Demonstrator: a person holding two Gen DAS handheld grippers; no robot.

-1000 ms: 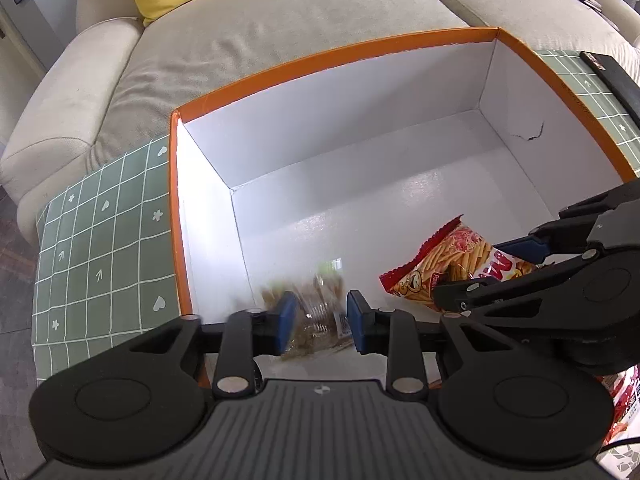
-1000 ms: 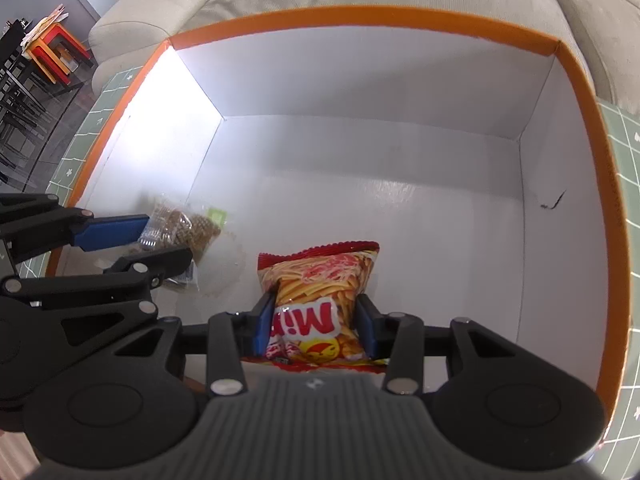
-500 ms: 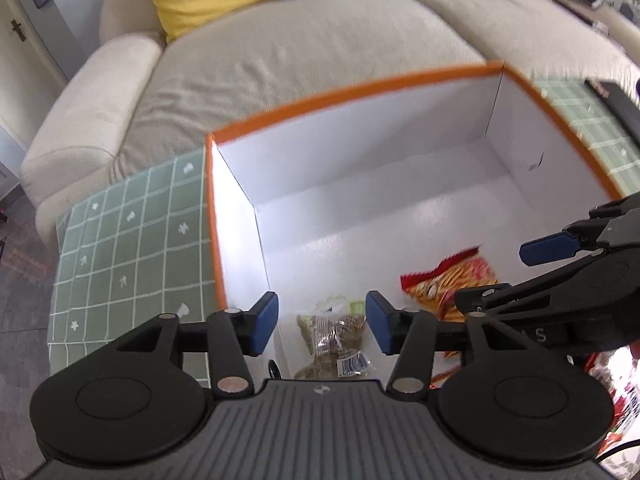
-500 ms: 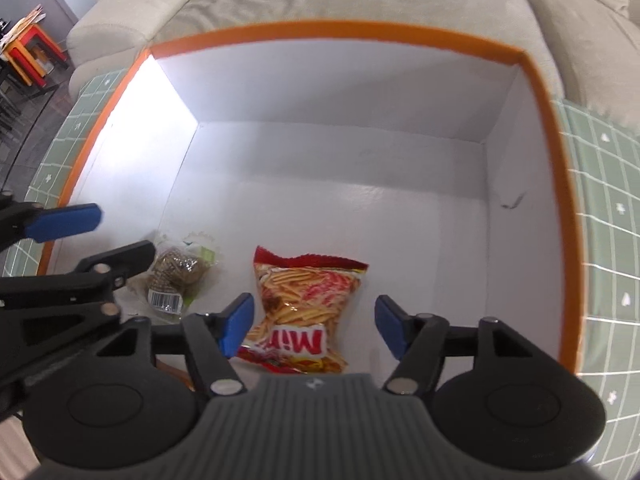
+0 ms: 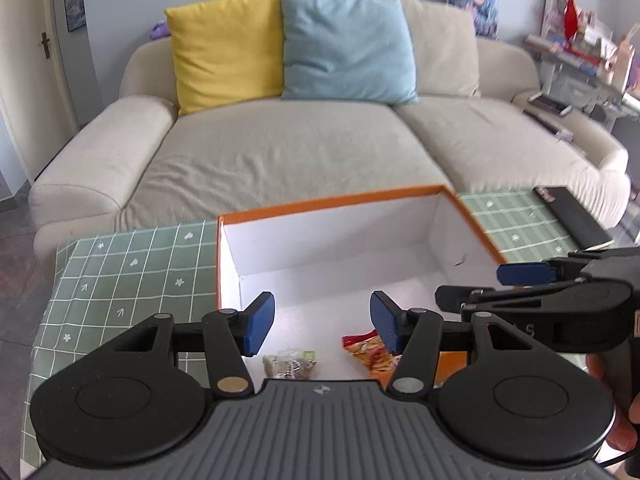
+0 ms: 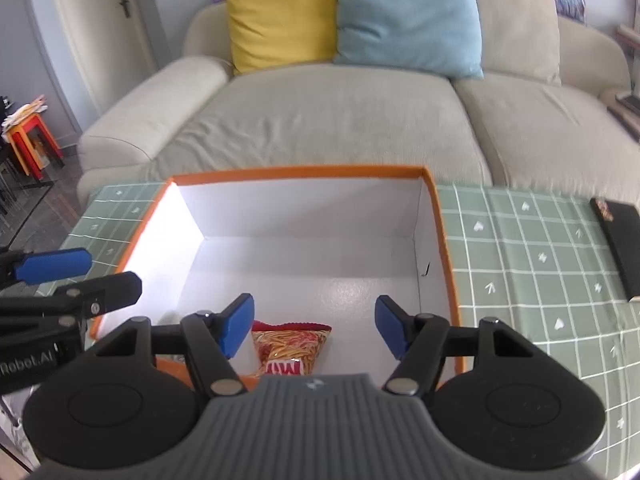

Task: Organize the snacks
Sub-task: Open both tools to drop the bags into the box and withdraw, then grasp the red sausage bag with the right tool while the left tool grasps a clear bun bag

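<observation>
An orange-rimmed white box (image 5: pixel 328 202) (image 6: pixel 300 171) stands on the green checked tablecloth. A clear bag of brown snacks (image 5: pixel 290 364) and a red and yellow chips bag (image 5: pixel 366 350) (image 6: pixel 292 346) lie on the box floor near its front wall. My left gripper (image 5: pixel 322 322) is open and empty above the box's front edge. My right gripper (image 6: pixel 314 326) is open and empty above the chips bag. The right gripper also shows at the right of the left wrist view (image 5: pixel 524 280), and the left gripper at the left of the right wrist view (image 6: pixel 52 266).
A beige sofa (image 5: pixel 288 148) with a yellow cushion (image 5: pixel 224 48) and a blue cushion (image 5: pixel 344 44) stands behind the table. A black flat object (image 6: pixel 620 248) lies on the tablecloth (image 6: pixel 520 240) at the right. Shelves with clutter (image 5: pixel 580 60) stand at the far right.
Both grippers have let go of their bags, opened wide, and pulled up and back out of the box. The two bags now lie on the box floor.
</observation>
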